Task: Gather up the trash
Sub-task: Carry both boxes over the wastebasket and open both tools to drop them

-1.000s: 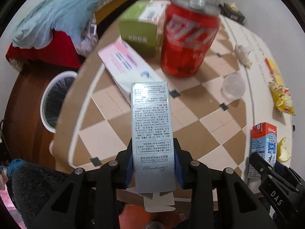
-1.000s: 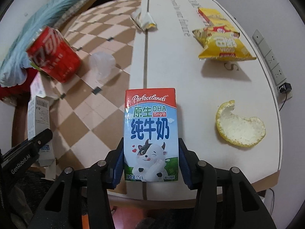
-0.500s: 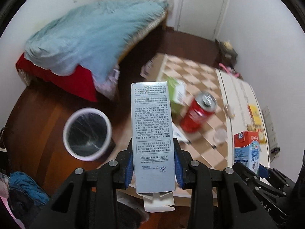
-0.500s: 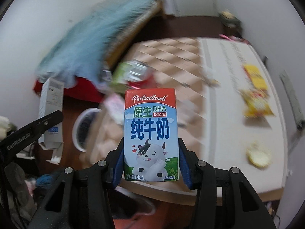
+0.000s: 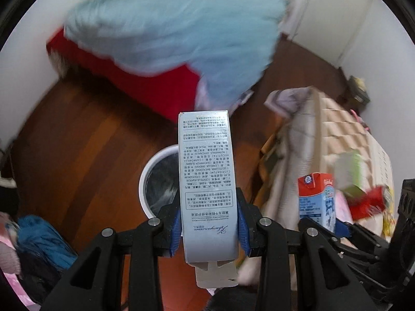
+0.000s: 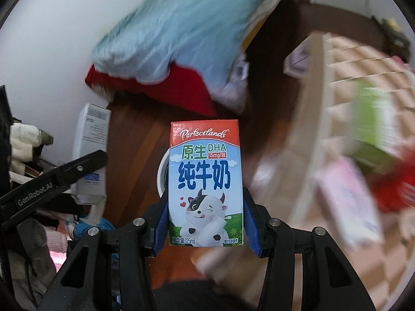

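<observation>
Two pieces of trash are in hand at once, one per gripper, and both sit in front of the white-rimmed bin [image 5: 158, 181] on the wooden floor. In the left wrist view the left gripper [image 5: 208, 224] has its fingers closed on the lower part of a tall grey carton [image 5: 206, 176], which stands upright in the centre of the frame with its bottom flap hanging loose below the fingers; the bin's dark mouth shows just behind it, left of centre. In the right wrist view the right gripper [image 6: 206, 226] has its fingers pressed against both sides of a small milk carton [image 6: 206, 181], upright in mid-frame, and only a sliver of the bin rim [image 6: 161, 173] peeks out at the carton's left edge.

The step in hand looks like the carry to the bin, with the drop not yet made. The counter [image 5: 345, 134] with the remaining litter, a red can [image 5: 368, 202] and a green box [image 5: 350, 171], lies blurred at the right edge.

The next move calls for bringing each carton squarely over the bin's opening before letting the fingers part. The two grippers are close together, so one release at a time would likely avoid a clash. The tall carton would probably go in more easily tipped end-first.
</observation>
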`<action>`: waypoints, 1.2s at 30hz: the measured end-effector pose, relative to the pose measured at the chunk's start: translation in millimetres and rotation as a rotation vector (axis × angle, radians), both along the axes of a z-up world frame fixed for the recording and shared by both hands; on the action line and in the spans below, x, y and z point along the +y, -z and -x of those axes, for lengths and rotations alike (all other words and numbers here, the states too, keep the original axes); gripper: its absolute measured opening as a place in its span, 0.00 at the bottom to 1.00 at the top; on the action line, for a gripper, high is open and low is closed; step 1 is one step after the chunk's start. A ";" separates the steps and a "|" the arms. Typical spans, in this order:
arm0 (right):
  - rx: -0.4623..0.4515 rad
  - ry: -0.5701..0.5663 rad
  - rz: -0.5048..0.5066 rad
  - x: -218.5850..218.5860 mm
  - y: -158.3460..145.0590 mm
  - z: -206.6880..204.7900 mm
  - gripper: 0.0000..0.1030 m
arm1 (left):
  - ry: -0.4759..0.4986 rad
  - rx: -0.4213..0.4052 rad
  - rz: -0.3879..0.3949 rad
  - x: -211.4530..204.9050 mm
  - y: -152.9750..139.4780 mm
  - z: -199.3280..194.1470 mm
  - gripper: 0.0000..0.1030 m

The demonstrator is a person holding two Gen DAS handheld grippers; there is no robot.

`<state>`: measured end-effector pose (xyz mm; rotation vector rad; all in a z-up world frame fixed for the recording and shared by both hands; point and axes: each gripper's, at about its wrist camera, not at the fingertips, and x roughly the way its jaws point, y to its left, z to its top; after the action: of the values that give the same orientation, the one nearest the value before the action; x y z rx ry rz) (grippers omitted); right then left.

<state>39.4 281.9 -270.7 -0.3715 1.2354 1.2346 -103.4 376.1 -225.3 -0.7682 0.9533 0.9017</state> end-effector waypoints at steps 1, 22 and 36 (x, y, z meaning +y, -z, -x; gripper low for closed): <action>0.001 -0.016 0.024 19.6 14.2 6.6 0.50 | -0.010 0.001 0.028 11.0 13.2 3.0 0.31; -0.030 -0.067 0.285 142.9 150.4 24.7 0.99 | -0.160 0.146 0.132 98.0 130.9 48.7 0.98; -0.196 -0.065 0.234 71.9 52.9 39.6 0.99 | -0.151 0.163 -0.044 17.1 40.3 66.5 0.98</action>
<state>-0.2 353.8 -323.6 -0.6931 1.2077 1.0821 -170.0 393.2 -265.6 -0.7449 1.0247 1.1271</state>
